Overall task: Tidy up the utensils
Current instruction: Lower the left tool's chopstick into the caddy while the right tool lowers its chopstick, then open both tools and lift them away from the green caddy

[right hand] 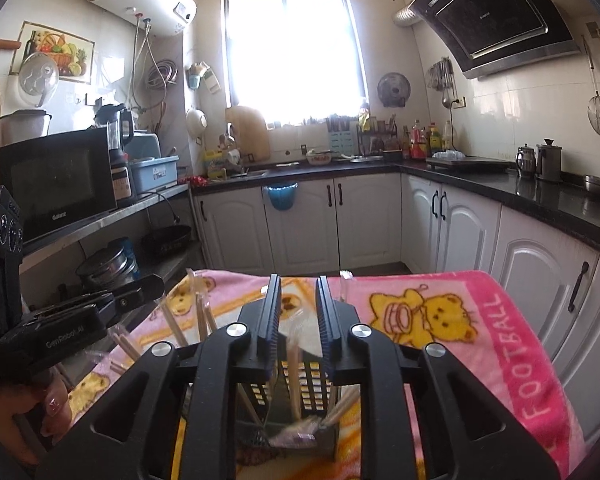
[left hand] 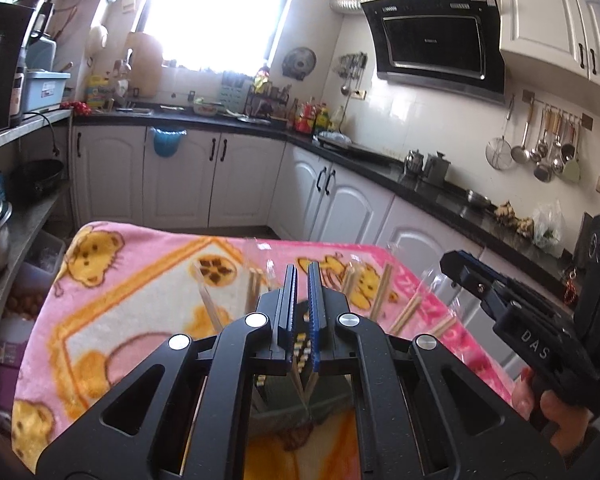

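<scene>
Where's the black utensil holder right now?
The black utensil holder sits on the pink bear blanket, directly below the right hand-held gripper in the right wrist view, with wrapped chopsticks standing inside it and more lying to its left.

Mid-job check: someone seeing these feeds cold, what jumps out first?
The pink teddy-bear blanket over the table, with wrapped chopsticks lying scattered on it. Right below the right gripper, a black slotted holder already has chopsticks standing in it. Behind, a glaring bright window washes out the far kitchen wall.
</scene>
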A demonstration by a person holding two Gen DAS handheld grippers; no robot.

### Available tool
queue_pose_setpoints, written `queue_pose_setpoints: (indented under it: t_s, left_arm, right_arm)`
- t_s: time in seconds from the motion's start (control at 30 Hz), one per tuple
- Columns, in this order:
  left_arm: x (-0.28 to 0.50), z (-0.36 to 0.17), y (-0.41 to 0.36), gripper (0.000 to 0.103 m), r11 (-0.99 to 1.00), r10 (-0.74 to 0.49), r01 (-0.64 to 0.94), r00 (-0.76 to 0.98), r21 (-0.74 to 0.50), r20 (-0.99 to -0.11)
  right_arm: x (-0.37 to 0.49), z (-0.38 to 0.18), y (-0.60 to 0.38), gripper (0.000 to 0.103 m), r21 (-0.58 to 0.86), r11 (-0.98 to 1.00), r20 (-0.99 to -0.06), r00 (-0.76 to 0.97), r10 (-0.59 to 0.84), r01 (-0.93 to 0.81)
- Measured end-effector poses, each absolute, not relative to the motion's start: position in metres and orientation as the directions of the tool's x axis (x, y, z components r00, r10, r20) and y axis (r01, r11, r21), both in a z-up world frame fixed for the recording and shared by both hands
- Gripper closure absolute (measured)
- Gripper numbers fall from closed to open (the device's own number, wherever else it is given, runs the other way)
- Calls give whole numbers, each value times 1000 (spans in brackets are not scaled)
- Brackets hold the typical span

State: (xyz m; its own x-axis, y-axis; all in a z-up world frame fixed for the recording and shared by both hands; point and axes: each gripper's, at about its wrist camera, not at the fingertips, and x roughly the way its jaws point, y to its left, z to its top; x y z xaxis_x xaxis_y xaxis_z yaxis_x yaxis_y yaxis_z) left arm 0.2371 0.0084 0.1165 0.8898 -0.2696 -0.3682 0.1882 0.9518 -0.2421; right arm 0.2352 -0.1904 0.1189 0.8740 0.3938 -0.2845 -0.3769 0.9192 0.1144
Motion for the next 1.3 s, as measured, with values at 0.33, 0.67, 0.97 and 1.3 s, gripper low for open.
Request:
queue_pose_setpoints:
  t_s: [0.33, 0.67, 0.97, 1.3]
  left_arm:
    - [206, 116, 9, 63, 949, -283, 201, 881, -242, -379]
    - [172, 103, 13, 28, 946, -288, 191, 865, -260, -411]
    - [158, 63, 15, 11, 946, -276, 148, 830, -287, -485]
    - [143, 19, 16, 11, 955, -225, 80, 823, -286, -522]
  right_arm:
    - [206, 115, -205, 63, 137, 912, -318, 854, 411, -388]
    - [169, 100, -213, 48, 131, 907, -348, 838, 421, -401]
    - [150, 65, -215, 32, 127, 911, -422, 810, 407, -391]
    - [131, 27, -215, 21, 101, 928, -464, 808, 363, -359]
